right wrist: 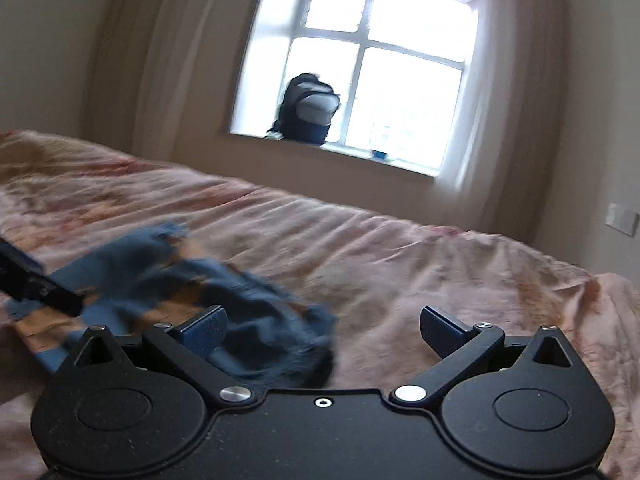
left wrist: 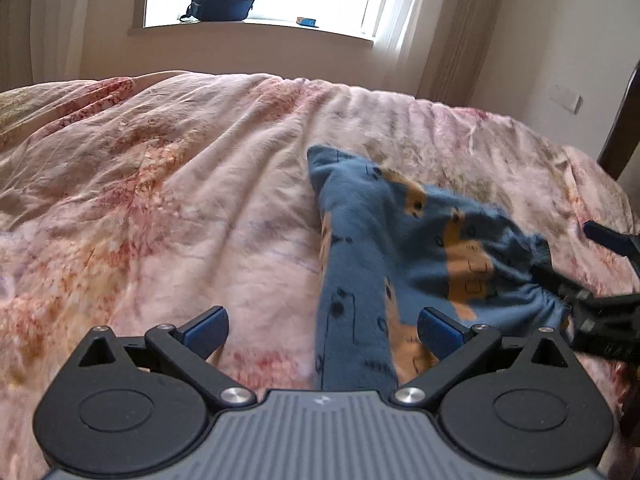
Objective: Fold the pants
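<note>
Both wrist cameras are sitting low and close over the bed (left wrist: 160, 200), facing the far window (right wrist: 380, 72). The left one is looking from the left, both sharing the pants (left wrist: 400, 248) and backpack (right wrist: 310, 108).

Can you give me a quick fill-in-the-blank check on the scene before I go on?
1. The pants are blue with ____ patches.
2. They lie on a pink ____.
3. A ____ stands on the windowsill.
4. The left tongs and the right tongs both have their jaws ____.

Missing words: orange; bed; backpack; open
</note>
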`<state>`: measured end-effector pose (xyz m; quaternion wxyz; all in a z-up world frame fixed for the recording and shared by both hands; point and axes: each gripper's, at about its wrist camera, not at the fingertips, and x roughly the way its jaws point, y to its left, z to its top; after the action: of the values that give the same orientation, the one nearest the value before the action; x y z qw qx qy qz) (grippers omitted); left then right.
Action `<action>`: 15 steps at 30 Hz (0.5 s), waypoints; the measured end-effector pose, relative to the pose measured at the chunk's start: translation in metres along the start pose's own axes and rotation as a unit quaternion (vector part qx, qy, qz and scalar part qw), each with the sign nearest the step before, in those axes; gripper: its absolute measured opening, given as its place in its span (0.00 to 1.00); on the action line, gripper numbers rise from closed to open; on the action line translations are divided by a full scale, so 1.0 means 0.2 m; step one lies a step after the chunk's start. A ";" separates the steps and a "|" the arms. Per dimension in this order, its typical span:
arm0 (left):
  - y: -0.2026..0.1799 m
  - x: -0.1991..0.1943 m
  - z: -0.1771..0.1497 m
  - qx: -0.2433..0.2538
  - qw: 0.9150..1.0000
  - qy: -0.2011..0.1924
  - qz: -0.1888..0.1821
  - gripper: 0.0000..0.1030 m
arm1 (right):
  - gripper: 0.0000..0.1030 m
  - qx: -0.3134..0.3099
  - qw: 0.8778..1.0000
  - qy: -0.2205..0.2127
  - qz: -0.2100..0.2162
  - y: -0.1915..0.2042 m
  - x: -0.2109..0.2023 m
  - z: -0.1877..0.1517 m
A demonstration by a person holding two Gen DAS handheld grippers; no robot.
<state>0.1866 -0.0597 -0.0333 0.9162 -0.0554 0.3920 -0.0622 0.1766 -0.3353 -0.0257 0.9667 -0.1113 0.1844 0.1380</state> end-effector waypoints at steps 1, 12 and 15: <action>0.00 0.01 -0.01 0.006 1.000 0.008 0.005 1.00 | 1.00 -0.005 1.000 0.012 0.009 0.03 0.00 -0.01; 0.01 0.03 -0.06 0.019 1.000 0.006 0.002 1.00 | 1.00 0.066 0.990 0.119 0.035 0.05 0.10 -0.11; 0.01 0.03 -0.06 0.021 1.000 0.005 0.001 1.00 | 1.00 0.071 0.990 0.119 0.036 0.06 0.10 -0.12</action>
<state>0.1815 -0.0588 -0.0462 0.9153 -0.0355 0.3951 -0.0699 0.1827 -0.3271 -0.0577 0.9376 -0.0508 0.3118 0.1451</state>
